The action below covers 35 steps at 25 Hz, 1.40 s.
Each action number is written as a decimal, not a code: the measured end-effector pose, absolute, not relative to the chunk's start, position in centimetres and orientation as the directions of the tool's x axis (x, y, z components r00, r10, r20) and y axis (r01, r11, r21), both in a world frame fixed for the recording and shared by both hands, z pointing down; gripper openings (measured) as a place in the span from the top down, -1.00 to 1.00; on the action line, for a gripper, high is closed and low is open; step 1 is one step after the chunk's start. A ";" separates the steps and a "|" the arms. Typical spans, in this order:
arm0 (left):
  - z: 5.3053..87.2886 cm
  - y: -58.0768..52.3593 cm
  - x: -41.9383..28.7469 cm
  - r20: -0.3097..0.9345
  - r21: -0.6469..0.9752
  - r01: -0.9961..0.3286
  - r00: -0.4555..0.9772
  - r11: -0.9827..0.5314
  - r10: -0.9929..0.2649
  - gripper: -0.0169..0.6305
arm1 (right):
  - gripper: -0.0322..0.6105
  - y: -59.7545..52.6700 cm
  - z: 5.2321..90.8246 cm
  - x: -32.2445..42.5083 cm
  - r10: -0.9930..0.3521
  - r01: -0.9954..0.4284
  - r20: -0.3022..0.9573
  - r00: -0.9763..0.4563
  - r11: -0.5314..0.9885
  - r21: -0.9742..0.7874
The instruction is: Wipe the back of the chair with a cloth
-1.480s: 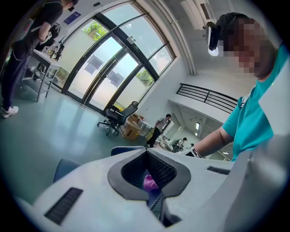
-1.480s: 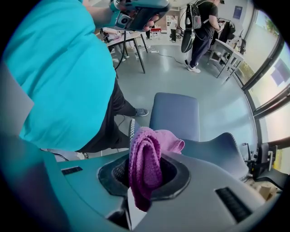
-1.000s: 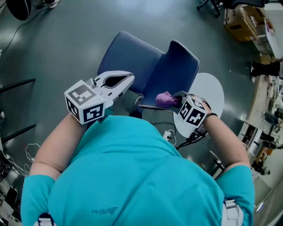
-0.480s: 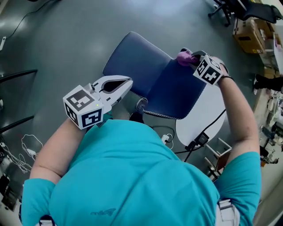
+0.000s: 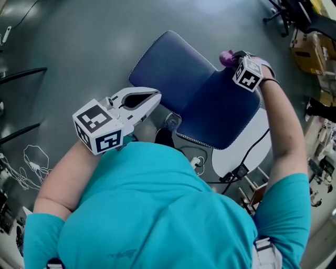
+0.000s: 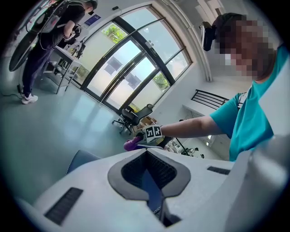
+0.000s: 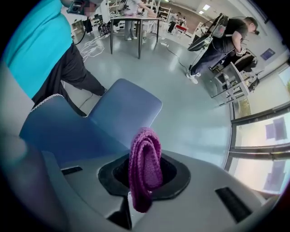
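A blue chair (image 5: 173,68) stands in front of me, its second padded panel (image 5: 226,113) edged with white stitching. My right gripper (image 5: 232,57) is shut on a folded purple cloth (image 5: 226,57) and holds it at the far upper corner of that panel. In the right gripper view the cloth (image 7: 145,163) sticks up between the jaws, with the blue panels (image 7: 122,108) beyond. My left gripper (image 5: 154,98) is shut on nothing and hovers by the chair's near left side, apart from it. The left gripper view shows the cloth (image 6: 132,144) over its closed jaws.
A white round disc (image 5: 260,139) lies on the floor under the chair's right side, with a black cable (image 5: 247,157) and a plug (image 5: 197,161) beside it. Cardboard boxes (image 5: 311,50) and an office chair (image 5: 294,13) stand at the far right. Black rails (image 5: 21,73) are at the left.
My right gripper has carried the cloth from the panel's near edge up to its far corner, away from me. The left gripper has hardly moved.
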<state>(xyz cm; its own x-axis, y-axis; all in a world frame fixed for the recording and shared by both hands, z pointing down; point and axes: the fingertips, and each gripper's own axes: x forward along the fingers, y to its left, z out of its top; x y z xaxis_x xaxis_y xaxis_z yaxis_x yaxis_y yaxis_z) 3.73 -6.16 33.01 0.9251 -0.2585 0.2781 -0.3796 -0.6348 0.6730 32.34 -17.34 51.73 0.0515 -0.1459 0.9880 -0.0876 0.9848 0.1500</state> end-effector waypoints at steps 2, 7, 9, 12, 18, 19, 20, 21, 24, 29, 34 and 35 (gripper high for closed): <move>33.4 -6.6 3.6 0.280 0.677 -0.381 0.925 -0.629 -0.259 0.97 | 0.72 -17.5 53.2 33.0 -0.137 -0.063 0.987 0.082 0.988 0.142; 34.4 -7.2 3.5 0.285 0.689 -0.382 0.924 -0.616 -0.254 0.97 | 0.72 -16.9 56.1 34.9 -0.100 -0.034 0.985 0.139 0.994 0.106; 34.8 -7.4 3.5 0.289 0.692 -0.383 0.924 -0.612 -0.251 0.97 | 0.72 -16.8 56.7 35.8 -0.095 -0.014 0.980 0.175 0.995 0.099; 35.4 -7.6 3.5 0.294 0.698 -0.385 0.923 -0.603 -0.249 0.97 | 0.72 -16.3 57.5 37.1 -0.084 0.007 0.967 0.239 0.996 0.085; 35.5 -7.6 3.8 0.295 0.702 -0.379 0.925 -0.602 -0.238 0.97 | 0.72 -14.5 58.5 36.9 -0.049 -0.008 0.964 0.263 0.999 0.053; 35.5 -7.5 3.8 0.295 0.702 -0.378 0.926 -0.603 -0.237 0.97 | 0.72 -14.1 58.7 36.9 -0.039 -0.003 0.962 0.271 0.999 0.042; 35.4 -7.4 3.9 0.295 0.702 -0.376 0.927 -0.605 -0.234 0.97 | 0.72 -13.7 58.8 36.9 -0.030 -0.002 0.960 0.279 0.999 0.032; 35.4 -7.3 3.9 0.295 0.702 -0.374 0.927 -0.607 -0.230 0.97 | 0.72 -13.3 58.9 36.9 -0.022 -0.004 0.958 0.287 1.000 0.024; 35.3 -7.0 4.1 0.293 0.702 -0.372 0.928 -0.607 -0.230 0.97 | 0.72 -12.3 59.0 36.9 0.003 -0.015 0.954 0.300 1.000 0.002; 35.2 -6.8 4.2 0.289 0.702 -0.369 0.929 -0.609 -0.231 0.97 | 0.72 -10.5 59.1 36.8 0.031 -0.019 0.952 0.306 0.999 -0.027; 35.1 -6.5 4.1 0.283 0.704 -0.365 0.931 -0.609 -0.231 0.97 | 0.72 -9.2 59.2 36.2 0.066 -0.039 0.950 0.305 0.998 -0.057; 35.1 -6.3 4.2 0.282 0.705 -0.364 0.931 -0.609 -0.230 0.97 | 0.72 -8.8 59.3 36.1 0.073 -0.037 0.950 0.304 0.997 -0.065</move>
